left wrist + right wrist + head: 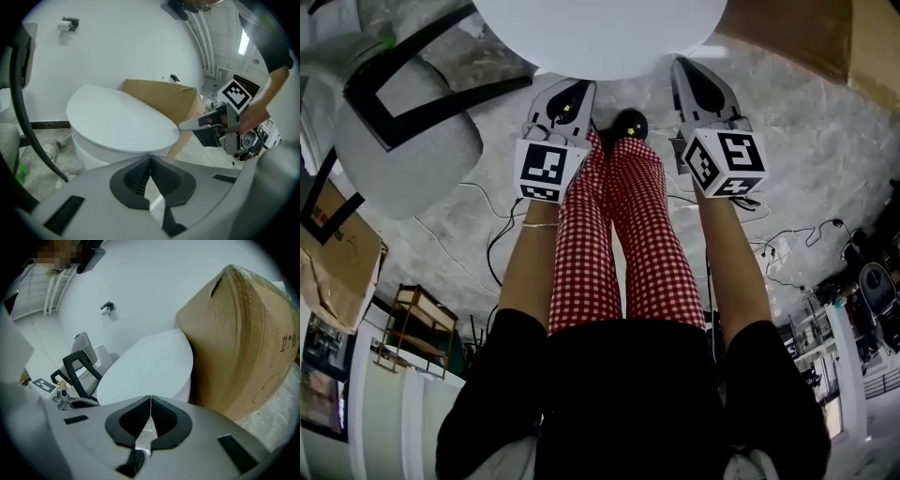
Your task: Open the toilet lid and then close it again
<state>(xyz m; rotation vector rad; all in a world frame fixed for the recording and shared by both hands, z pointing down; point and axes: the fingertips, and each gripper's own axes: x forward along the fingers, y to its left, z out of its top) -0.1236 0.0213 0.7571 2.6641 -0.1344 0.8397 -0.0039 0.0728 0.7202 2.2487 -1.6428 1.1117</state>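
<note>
Left gripper (570, 97): jaws pressed together on nothing, just short of the lid's front edge; we judge it is waiting to get under.
Lid (600, 33): down on the bowl, top centre, not yet lifted.
Right gripper (694, 82): jaws together, empty, tip at the lid's rim, seemingly touching.
Box (243, 333): cardboard, right of the toilet; print too faint to read.
Writing: none legible; only square markers.
</note>
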